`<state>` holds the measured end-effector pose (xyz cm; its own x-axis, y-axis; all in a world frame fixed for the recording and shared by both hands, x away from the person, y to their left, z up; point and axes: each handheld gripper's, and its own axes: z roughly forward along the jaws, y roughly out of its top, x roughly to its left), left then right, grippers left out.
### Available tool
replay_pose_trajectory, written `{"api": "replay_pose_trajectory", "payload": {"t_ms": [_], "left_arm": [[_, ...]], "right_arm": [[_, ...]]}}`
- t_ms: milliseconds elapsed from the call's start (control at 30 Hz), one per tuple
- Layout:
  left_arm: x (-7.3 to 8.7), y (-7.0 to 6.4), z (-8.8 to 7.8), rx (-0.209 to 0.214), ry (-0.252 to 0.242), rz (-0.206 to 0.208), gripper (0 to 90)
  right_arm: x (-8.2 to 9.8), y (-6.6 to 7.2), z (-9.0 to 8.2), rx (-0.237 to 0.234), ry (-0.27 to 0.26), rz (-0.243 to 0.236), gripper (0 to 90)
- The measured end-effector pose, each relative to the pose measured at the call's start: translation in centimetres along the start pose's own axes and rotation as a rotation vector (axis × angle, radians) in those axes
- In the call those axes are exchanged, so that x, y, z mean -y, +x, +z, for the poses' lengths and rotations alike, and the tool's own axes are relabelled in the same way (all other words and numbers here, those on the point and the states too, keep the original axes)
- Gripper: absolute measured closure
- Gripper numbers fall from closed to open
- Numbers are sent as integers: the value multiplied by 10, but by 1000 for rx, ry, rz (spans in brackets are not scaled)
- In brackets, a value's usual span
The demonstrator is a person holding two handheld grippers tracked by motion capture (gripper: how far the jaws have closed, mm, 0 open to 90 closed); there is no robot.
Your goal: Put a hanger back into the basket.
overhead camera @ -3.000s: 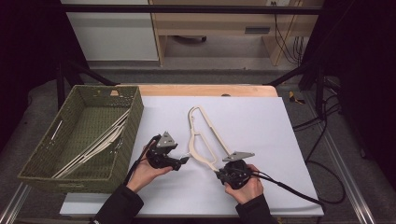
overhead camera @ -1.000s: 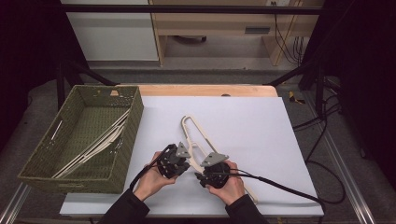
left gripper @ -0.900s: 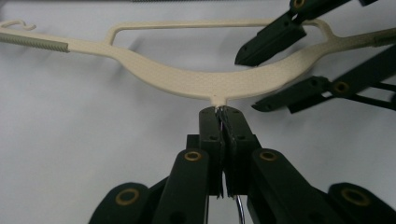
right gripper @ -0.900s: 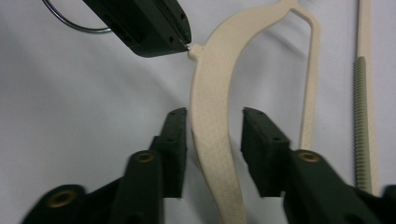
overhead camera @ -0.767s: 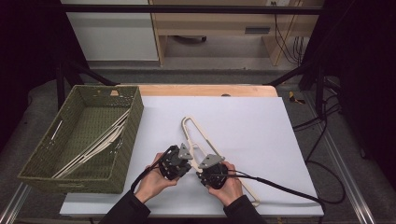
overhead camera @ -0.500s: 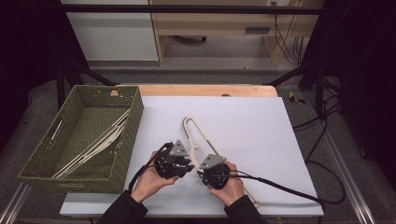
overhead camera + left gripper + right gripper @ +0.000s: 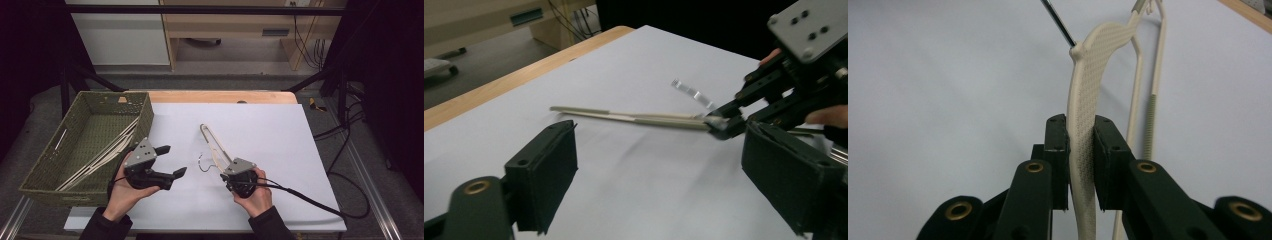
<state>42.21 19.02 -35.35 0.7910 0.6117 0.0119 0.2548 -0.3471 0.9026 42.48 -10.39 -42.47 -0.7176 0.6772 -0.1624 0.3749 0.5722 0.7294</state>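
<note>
A green woven basket (image 7: 75,150) sits at the left edge of the white tabletop (image 7: 280,130) with several pale hangers (image 7: 107,152) lying slanted inside it. Near the tabletop's middle, a cream hanger (image 7: 215,145) is held up on edge, its metal hook (image 7: 202,162) pointing left. The right claw (image 7: 1080,165) is clamped on the hanger's shoulder. The left claw (image 7: 170,161) stands apart with nothing between its jaws, which have just been opening. A second ago it was close beside the right claw at the hanger; now it hangs near the basket's right wall.
</note>
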Motion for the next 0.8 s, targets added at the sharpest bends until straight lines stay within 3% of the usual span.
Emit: {"api": "replay_pose_trajectory", "payload": {"t_ms": [100, 233, 367, 467, 567, 733, 800], "left_arm": [[9, 7, -4, -22, -1, -12, 111], [16, 11, 1, -12, 8, -41, 113], [19, 9, 9, -14, 38, -25, 111], [21, 8, 13, -5, 43, -28, 111], [20, 6, 16, 2, 47, -21, 107], [19, 1, 17, 17, 46, -5, 105], [18, -2, 19, 25, 50, 7, 105]], "right_arm": [[0, -8, -7, 18, -16, 24, 808], [0, -18, -19, 80, -39, 43, 839], [3, -31, -29, 94, -73, 72, 868], [5, -36, -35, 41, -96, 98, 868], [4, -37, -39, 7, -110, 88, 868], [0, -31, -43, -125, -151, 92, 868], [-4, -26, -43, -171, -159, 63, 868]]}}
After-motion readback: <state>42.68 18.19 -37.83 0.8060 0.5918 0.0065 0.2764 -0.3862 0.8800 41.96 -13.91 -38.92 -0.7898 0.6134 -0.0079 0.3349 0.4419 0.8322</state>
